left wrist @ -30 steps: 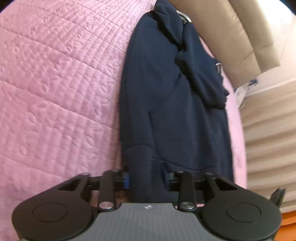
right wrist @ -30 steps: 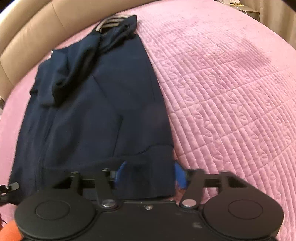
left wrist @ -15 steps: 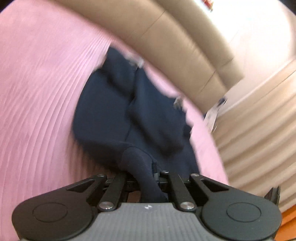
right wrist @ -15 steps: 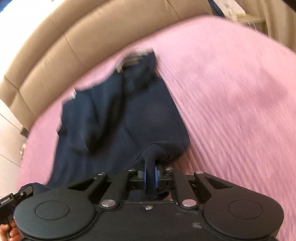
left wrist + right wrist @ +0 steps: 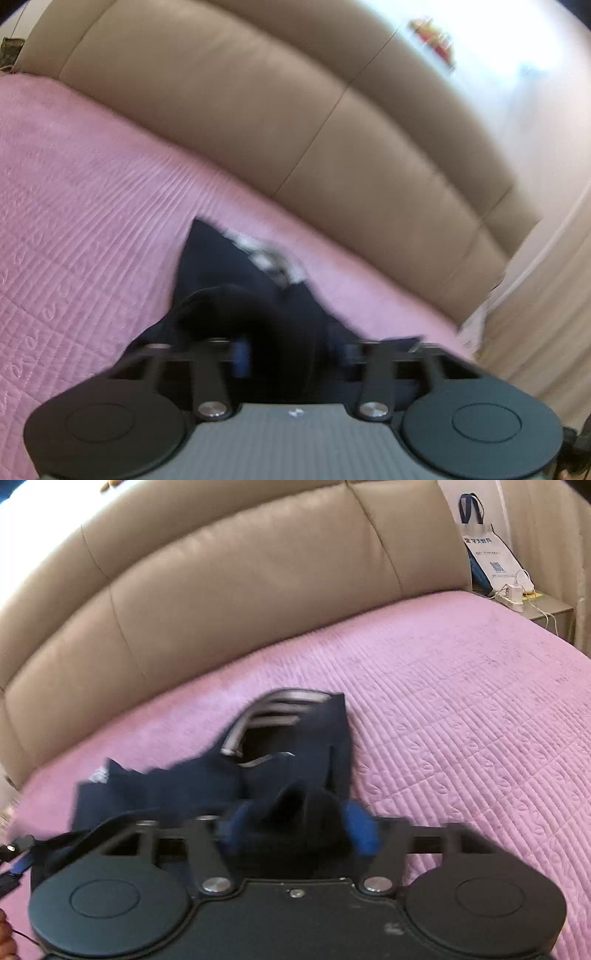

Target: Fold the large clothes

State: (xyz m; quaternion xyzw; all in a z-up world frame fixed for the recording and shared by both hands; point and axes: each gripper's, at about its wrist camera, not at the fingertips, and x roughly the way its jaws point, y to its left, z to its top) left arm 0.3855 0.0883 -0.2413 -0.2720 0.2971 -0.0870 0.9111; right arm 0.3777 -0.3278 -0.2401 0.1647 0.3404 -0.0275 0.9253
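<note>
Spreading apart just now, left hand-held gripper (image 5: 291, 354) jaws wide, navy garment (image 5: 236, 280) bunched between them, right hand-held gripper (image 5: 295, 830) likewise wide over dark folds, pink bedspread (image 5: 461, 709) beyond, beige headboard (image 5: 295, 122) ahead.

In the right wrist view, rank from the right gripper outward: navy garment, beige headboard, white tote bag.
1. Navy garment: between the right gripper's open jaws.
2. Beige headboard: beyond the bed.
3. White tote bag: far upper right corner.
</note>
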